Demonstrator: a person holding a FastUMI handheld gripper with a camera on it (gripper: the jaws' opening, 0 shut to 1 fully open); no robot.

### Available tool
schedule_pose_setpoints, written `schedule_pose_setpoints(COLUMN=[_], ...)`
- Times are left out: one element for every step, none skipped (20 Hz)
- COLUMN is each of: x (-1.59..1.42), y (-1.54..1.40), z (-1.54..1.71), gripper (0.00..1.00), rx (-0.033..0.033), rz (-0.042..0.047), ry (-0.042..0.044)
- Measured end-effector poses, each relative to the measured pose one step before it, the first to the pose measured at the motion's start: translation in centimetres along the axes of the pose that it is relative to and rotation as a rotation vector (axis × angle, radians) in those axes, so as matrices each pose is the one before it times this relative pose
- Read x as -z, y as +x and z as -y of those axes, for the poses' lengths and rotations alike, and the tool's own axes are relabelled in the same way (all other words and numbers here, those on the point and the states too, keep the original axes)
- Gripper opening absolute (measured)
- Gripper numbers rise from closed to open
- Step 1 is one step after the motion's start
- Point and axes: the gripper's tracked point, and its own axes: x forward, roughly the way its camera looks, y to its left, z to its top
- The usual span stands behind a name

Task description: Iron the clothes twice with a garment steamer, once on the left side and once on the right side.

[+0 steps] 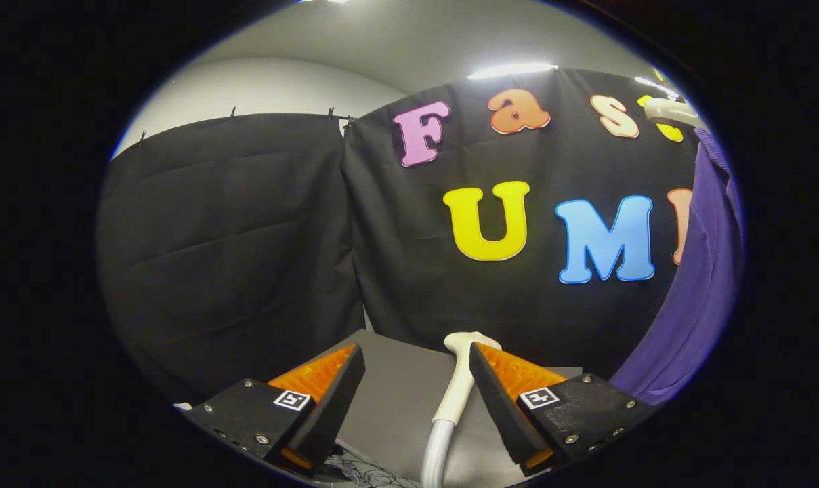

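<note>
The gripper [416,362] fingers spread wide apart, gripping nothing, the steamer [458,386] lying against the right one.

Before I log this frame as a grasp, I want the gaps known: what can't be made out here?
- Steamer handle: its far side sits behind the right finger, so contact there is unclear; the left finger stands clear of it, and the gripper is open.
- Hose: cut off below the fingers.
- Purple garment: only one edge in the gripper view, hem hidden behind the gripper body.
- Hanger: mostly cut off.
</note>
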Motion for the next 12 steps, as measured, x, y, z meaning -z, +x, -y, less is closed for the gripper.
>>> schedule_pose_setpoints(x=[0.138, 0.227, 0.286, 0.113, 0.333, 0.359, 0.325, 0.53, 0.415, 0.391, 0.387, 0.534], y=[0.922, 0.778, 0.774, 0.715, 0.756, 0.882, 0.765, 0.782, 0.816, 0.677, 0.766, 0.817], z=[0.403, 0.285, 0.311, 0.405, 0.467, 0.388, 0.27, 0.359, 0.401, 0.288, 0.435, 0.338], gripper=[0.96, 0.96, 0.96, 0.96, 0.96, 0.97, 0.96, 0.97, 0.96, 0.96, 0.95, 0.95], rx=[-0.00304, -0.00213, -0.00151, 0.00129, 0.00535, 0.00207, -0.00273, 0.00151, 0.00043, 0.00159, 0.00734, 0.00258], rz=[-0.03704, -0.02678, -0.03576, -0.03072, -0.03131, -0.03022, -0.02908, -0.03288, -0.0282, -0.02343, -0.02536, -0.02651], ry=[0.01616, 0.01189, 0.01164, 0.00663, 0.00913, 0.01069, 0.01126, 0.01161, 0.00911, 0.0049, 0.00272, -0.00259])
